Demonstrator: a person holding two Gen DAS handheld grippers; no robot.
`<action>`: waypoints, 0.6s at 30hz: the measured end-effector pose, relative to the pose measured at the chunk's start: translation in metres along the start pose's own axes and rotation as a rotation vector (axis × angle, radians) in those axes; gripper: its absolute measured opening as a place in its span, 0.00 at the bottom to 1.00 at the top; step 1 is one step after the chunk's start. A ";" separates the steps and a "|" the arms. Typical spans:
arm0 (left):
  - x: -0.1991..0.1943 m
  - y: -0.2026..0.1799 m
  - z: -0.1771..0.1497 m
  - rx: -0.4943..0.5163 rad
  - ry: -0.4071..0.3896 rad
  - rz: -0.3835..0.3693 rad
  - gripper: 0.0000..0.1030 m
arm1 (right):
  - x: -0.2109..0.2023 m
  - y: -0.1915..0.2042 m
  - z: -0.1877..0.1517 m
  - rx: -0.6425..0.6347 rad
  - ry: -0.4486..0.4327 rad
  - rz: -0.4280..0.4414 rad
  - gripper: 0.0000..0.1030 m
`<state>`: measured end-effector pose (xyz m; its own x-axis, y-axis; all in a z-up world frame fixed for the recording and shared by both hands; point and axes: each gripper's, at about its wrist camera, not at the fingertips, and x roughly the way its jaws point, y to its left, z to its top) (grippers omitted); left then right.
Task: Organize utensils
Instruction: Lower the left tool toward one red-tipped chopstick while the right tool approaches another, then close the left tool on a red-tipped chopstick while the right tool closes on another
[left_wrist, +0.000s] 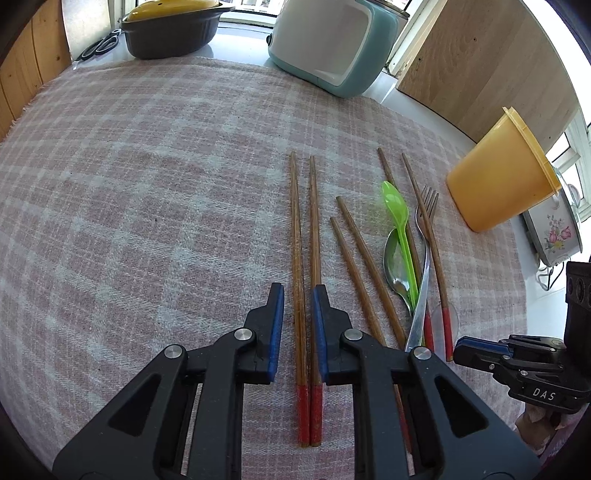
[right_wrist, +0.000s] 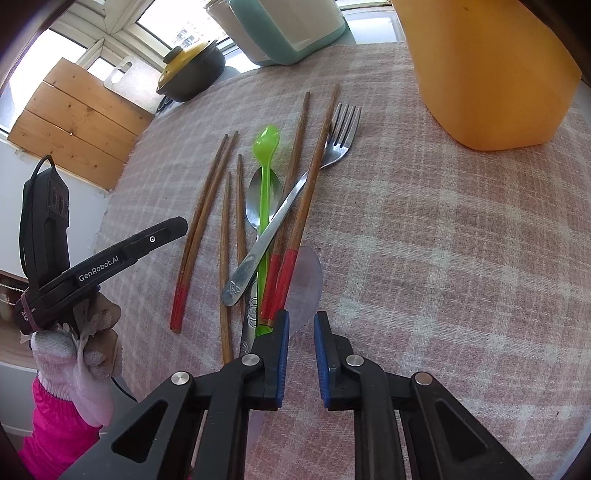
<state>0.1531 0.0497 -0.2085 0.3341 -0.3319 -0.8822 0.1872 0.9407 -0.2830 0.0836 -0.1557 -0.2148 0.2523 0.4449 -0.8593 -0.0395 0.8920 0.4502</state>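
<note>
Yellow cup (right_wrist: 491, 70) cut off by top edge in right wrist view; clear spoon (right_wrist: 304, 284) handle hidden under right gripper (right_wrist: 300, 354).

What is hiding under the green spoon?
A metal spoon lies under the green spoon; its bowl peeks out on both sides. The fork crosses over both. The metal spoon's handle is mostly covered, so little of it shows.

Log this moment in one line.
left gripper: closed on red-tipped chopstick pair | right gripper: slightly open, nothing gripped, at clear spoon | fork: on cloth
</note>
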 end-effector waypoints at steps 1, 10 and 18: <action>0.002 -0.001 0.001 0.002 0.001 0.003 0.13 | 0.001 0.000 0.001 0.001 0.000 -0.008 0.10; 0.013 -0.004 0.005 0.003 0.009 0.018 0.11 | 0.008 -0.001 0.011 0.015 0.001 -0.029 0.09; 0.017 -0.001 0.008 0.009 -0.015 0.050 0.09 | 0.010 0.002 0.016 -0.004 -0.002 -0.044 0.12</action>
<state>0.1664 0.0420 -0.2203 0.3569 -0.2853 -0.8895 0.1779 0.9555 -0.2351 0.1011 -0.1505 -0.2190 0.2562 0.4048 -0.8778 -0.0325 0.9112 0.4107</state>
